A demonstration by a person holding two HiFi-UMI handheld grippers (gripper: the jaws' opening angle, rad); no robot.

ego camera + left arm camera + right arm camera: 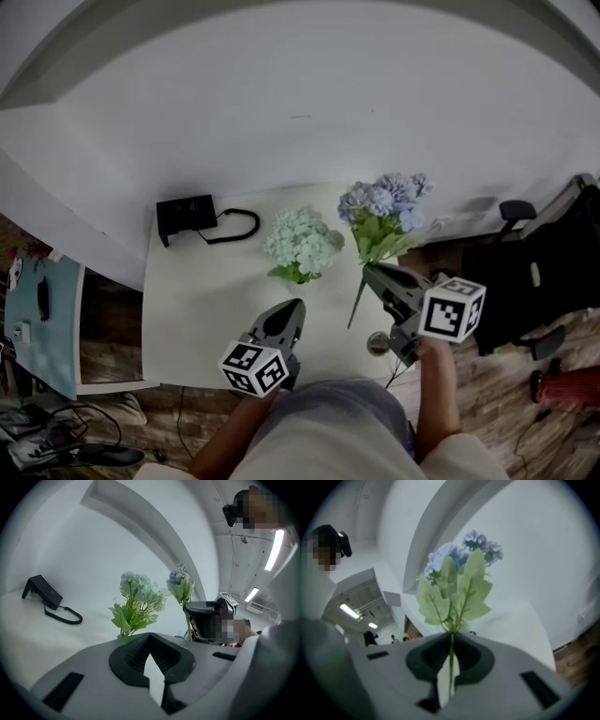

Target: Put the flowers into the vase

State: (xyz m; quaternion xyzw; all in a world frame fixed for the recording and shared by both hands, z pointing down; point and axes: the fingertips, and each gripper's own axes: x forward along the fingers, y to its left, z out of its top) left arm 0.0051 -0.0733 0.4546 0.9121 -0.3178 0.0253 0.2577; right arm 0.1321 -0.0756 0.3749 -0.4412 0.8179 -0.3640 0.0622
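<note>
A blue flower sprig [384,202] with green leaves is raised over the right side of the white table [206,309]. My right gripper [367,270] is shut on its thin stem [451,667], which runs down between the jaws; the blooms [459,559] stand above them. A pale green-white flower bunch [302,246] stands upright at the table's middle, and its base is hidden. My left gripper [292,305] sits low just in front of that bunch [136,602], shut with nothing in it. A small round object [378,343] lies by the table's front right edge; I cannot tell what it is.
A black device with a curled cord [186,216] sits at the table's back left. A white wall runs behind the table. A black office chair [525,272] stands to the right and a blue-topped desk [42,319] to the left.
</note>
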